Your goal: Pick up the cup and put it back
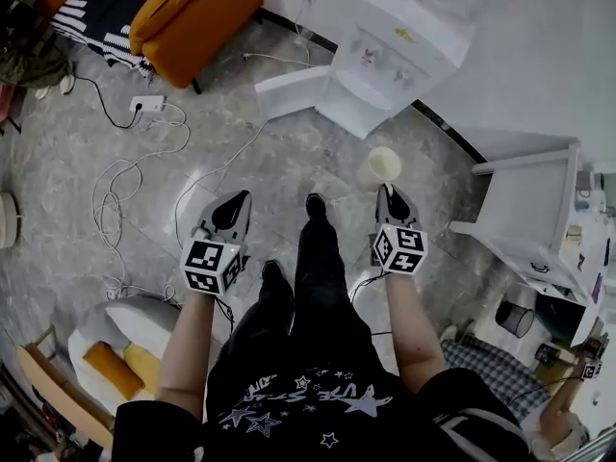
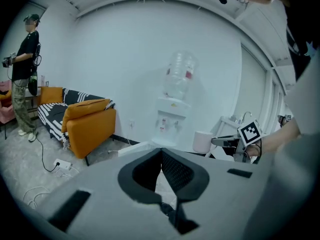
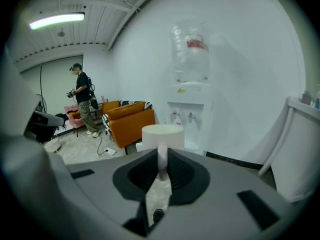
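A white cup [image 1: 385, 165] hangs in the air in front of the person, held by its handle. My right gripper [image 1: 391, 198] is shut on that handle. In the right gripper view the cup [image 3: 162, 135] stands upright just beyond the jaws, and the handle runs down between the two pads. My left gripper [image 1: 231, 212] hovers at the same height to the left, its jaws together with nothing in them. From the left gripper [image 2: 161, 152] the cup [image 2: 202, 141] shows off to the right.
A white water dispenser [image 1: 385, 56] stands against the wall ahead, with a low white shelf [image 1: 534, 210] to its right. An orange sofa [image 1: 197, 8] sits at the back left. Cables and a power strip [image 1: 146, 104] lie on the grey floor. Another person [image 3: 82, 101] stands far off.
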The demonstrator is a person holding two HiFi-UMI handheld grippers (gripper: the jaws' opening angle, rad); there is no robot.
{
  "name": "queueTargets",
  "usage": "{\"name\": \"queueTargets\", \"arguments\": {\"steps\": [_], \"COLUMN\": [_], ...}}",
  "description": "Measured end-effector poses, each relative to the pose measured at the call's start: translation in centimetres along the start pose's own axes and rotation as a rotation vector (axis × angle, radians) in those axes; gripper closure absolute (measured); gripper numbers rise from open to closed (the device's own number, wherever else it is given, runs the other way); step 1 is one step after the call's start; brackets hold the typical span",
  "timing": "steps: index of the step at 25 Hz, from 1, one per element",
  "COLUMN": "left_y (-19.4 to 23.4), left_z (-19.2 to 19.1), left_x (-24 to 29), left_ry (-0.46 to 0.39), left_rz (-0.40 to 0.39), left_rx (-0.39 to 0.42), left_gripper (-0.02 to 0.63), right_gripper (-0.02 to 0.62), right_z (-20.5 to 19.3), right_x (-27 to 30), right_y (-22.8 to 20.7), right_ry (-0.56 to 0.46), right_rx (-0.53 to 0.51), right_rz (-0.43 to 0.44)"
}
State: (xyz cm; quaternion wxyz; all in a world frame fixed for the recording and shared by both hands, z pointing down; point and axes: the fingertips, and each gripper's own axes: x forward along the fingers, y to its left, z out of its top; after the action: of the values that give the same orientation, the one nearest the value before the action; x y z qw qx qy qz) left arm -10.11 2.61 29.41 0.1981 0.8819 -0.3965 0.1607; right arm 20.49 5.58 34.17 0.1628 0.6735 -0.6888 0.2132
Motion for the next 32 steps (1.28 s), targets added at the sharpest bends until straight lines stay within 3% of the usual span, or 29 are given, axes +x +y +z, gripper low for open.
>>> {"name": "queueTargets", "arguments": {"steps": [9, 17, 24, 29, 32], "left_y": [3.9, 9.3, 13.6, 16.3, 17.1], "left_z": [-3.3, -11.8, -20.5, -26.2, -29.0], "left_x": [14.1, 26.4, 36.8, 43.4, 46.3], "left_ry": [0.045, 0.08, 0.078, 0.057, 0.05], "left_rz": [0.016, 0.002, -0.05, -0.072, -0.095], "left_rx": [-0.051, -0.115, -0.086, -0.131, -0.111], "left_gripper": [0.597, 0.597, 0.597, 0.597, 0.597], "right_gripper": [0.554, 0.552, 0.553, 0.552, 0.552], "right_z": [-4.4, -11.9, -19.7, -22.6, -24.6], "right_x": [16.5, 31.4, 43.8, 51.8, 55.4], "right_y": [-2.4, -4.7, -10.4, -15.3, -17.0], "right_ry": [0.109, 0.168, 0.162, 0.123, 0.116], "right_rx": [-0.028, -0.032, -0.056, -0.057, -0.048], "right_rz": [0.058, 0.071, 0.017, -0.076, -0.109]}}
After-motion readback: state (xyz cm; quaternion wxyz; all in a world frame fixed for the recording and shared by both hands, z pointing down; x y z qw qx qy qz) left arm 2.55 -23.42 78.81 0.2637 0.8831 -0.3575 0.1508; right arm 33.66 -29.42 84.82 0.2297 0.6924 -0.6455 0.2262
